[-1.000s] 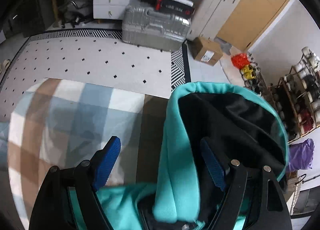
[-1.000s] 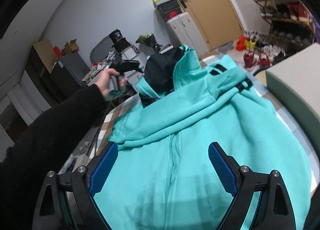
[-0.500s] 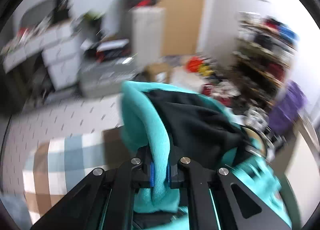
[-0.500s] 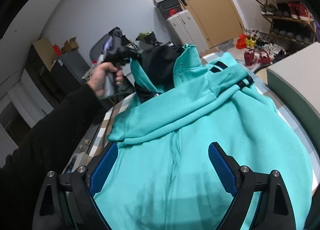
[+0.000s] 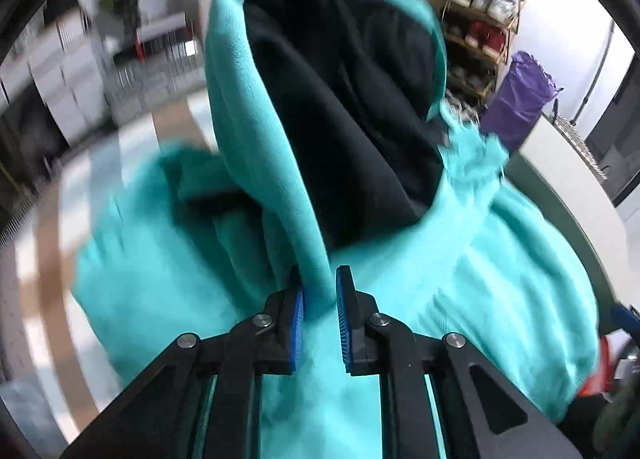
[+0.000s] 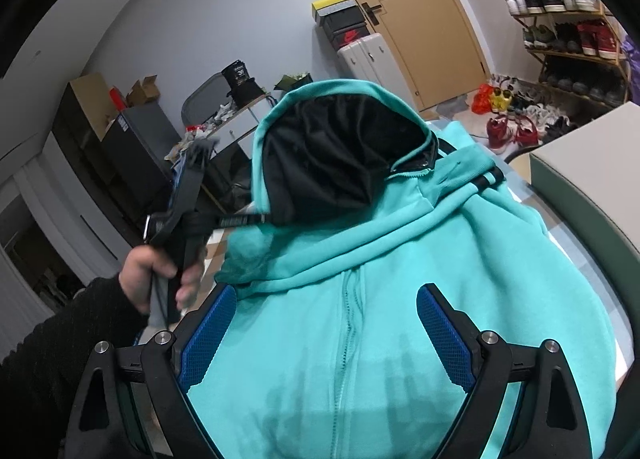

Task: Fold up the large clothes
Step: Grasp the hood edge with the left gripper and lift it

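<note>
A teal zip hoodie (image 6: 380,299) lies front-up on a checked cloth. Its black-lined hood (image 6: 332,155) stands lifted above the collar. My left gripper (image 5: 320,279) has the hood's teal rim (image 5: 280,179) pinched between its blue pads, and its jaws are opening slightly. Seen from the right wrist, that left gripper (image 6: 240,221) is held by a hand (image 6: 156,271) in a black sleeve at the hood's left edge. Over the hoodie's chest my right gripper (image 6: 326,323) hangs open, its pads either side of the zipper (image 6: 348,319), holding nothing.
A grey-green block (image 6: 592,163) borders the cloth on the right. Behind stand a shoe rack (image 6: 568,19), a wooden door (image 6: 420,19), a pale suitcase (image 6: 372,59) and cluttered desks. A purple bag (image 5: 524,99) sits by the rack. The checked cloth (image 5: 40,259) shows left of the hoodie.
My left gripper closed on the hood's rim, then rolled and swung it up and over toward the hoodie's body. The right gripper stayed put and open.
</note>
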Demonstrator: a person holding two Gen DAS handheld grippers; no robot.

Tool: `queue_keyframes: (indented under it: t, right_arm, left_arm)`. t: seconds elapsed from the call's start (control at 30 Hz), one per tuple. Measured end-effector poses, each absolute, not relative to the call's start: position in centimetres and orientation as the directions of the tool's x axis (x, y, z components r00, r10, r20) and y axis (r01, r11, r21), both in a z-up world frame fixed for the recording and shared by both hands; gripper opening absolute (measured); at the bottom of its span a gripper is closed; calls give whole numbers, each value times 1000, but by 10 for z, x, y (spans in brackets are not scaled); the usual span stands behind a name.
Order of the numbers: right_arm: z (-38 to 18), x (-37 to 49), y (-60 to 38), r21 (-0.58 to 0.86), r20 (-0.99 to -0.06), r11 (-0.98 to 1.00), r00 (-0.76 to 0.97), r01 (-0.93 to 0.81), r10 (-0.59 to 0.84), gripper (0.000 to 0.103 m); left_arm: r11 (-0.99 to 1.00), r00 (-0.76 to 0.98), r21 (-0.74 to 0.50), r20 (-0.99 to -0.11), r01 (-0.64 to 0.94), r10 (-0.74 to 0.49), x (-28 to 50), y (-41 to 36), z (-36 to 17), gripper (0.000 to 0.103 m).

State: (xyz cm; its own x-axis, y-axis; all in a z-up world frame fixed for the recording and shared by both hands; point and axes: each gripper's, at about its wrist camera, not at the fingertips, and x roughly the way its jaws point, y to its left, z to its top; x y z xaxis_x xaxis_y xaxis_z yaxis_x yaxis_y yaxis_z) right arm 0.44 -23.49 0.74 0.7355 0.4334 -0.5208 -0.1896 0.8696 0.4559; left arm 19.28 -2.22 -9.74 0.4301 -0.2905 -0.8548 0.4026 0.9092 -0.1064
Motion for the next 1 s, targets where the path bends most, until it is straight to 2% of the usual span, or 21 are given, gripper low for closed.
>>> queue_keyframes:
  t: [0.1, 0.17, 0.23, 0.27, 0.3, 0.33, 0.37, 0.5, 0.57, 0.63, 0.77, 0.83, 0.9, 0.93, 1.0]
  right_arm:
    - [7, 5, -237, 460, -521, 868, 735, -187, 434, 93]
    - [6, 5, -239, 465, -522, 866, 733, -184, 436, 93]
    - [5, 6, -240, 472, -523, 863, 730, -182, 440, 93]
    - [5, 6, -241, 474, -523, 862, 730, -180, 440, 93]
    - [5, 5, -242, 477, -520, 860, 731, -180, 442, 93]
    - [5, 5, -242, 479, -518, 859, 731, -182, 444, 93]
    - [5, 5, -242, 480, -516, 858, 732, -184, 445, 93]
    - [6, 4, -239, 476, -510, 857, 731, -198, 452, 93]
    - [7, 3, -238, 465, -511, 862, 734, -202, 448, 93]
    - [6, 4, -238, 463, -514, 863, 731, -203, 448, 93]
    - [3, 9, -238, 481, -523, 850, 708, -214, 474, 93]
    - [3, 9, -238, 477, -520, 850, 709, -223, 477, 93]
    - [3, 9, -238, 470, -519, 852, 709, -230, 478, 93]
    - [2, 9, -239, 470, -520, 852, 708, -231, 478, 93]
    - [1, 11, -241, 478, -525, 849, 702, -224, 481, 93]
  left_arm:
    - [910, 370, -97, -892, 403, -259, 188, -16, -105, 10]
    - [896, 379, -143, -870, 420, -316, 181, -11, -90, 11]
    - [832, 331, -257, -828, 492, -452, 174, -6, -69, 18]
    - [805, 330, -270, -808, 529, -488, 170, -6, -56, 39]
    - [815, 378, -230, -797, 532, -471, 169, -7, -44, 66]
    - [837, 438, -178, -785, 518, -438, 170, -8, -31, 77]
    - [865, 516, -116, -761, 487, -393, 177, -9, -14, 83]
    - [928, 659, 38, -715, 370, -234, 223, -18, 17, 84]
    - [929, 683, 162, -720, 333, -120, 255, -31, 20, 84]
    - [908, 672, 259, -740, 329, -32, 286, -48, 15, 84]
    - [879, 615, 309, -788, 365, 22, 329, -68, 3, 83]
    - [836, 579, 383, -809, 393, 98, 336, -88, -13, 83]
    - [778, 581, 499, -784, 382, 217, 333, -96, -27, 82]
    - [766, 580, 514, -781, 385, 232, 324, -90, -31, 77]
    - [776, 579, 512, -779, 369, 240, 316, -82, -27, 36]
